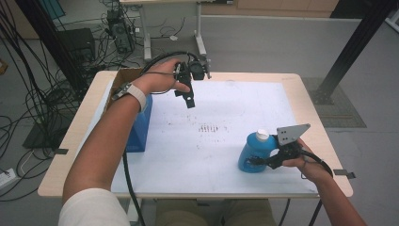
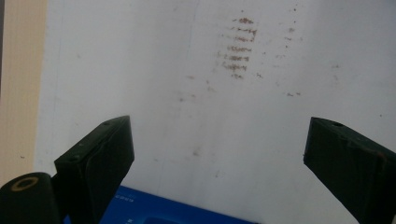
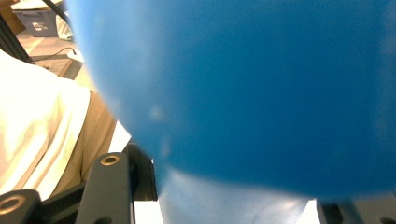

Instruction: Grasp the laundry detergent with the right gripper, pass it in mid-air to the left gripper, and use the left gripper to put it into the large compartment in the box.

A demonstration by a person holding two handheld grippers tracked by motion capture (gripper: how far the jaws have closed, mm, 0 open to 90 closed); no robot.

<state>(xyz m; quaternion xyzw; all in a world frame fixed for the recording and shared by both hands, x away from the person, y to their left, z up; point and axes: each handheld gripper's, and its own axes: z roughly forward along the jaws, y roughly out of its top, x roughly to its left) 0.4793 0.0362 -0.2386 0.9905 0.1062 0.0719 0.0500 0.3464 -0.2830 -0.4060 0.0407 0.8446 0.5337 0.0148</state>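
While the blue bottle [image 1: 254, 153] with its white cap [image 1: 262, 135] stands upright on the white sheet [image 1: 221, 155] near the front right corner of the table [image 1: 306, 94], the right gripper [image 1: 263, 161] has it clamped low on its body from the right side. Seen in the right gripper view, the bottle's blue wall [image 3: 261, 93] sits right up against the lens, bulging over the black jaws at the bottom edge. A grey three-cornered plate [image 1: 291, 133] rides on top of that gripper, just beside the cap, and the person's right hand [image 1: 308, 165] grips it from behind, cable looping off toward the table edge.

Across the sheet, well apart from the bottle, the left gripper [image 1: 188, 99] hangs in the air above the far left part of the table, pointing downward, held in the person's left hand [image 1: 162, 77], which wears a pale wristband [image 1: 136, 95]. Its jaws stand wide apart with nothing between them; in the left gripper view they frame bare white sheet and a patch of brownish smudges [image 2: 238, 49]. Those same smudges [image 1: 209, 128] lie near the middle of the sheet in the high view.

Below the left forearm a blue box [image 1: 141, 127] stands at the sheet's left edge, with a brown cardboard box [image 1: 124, 77] just behind it.
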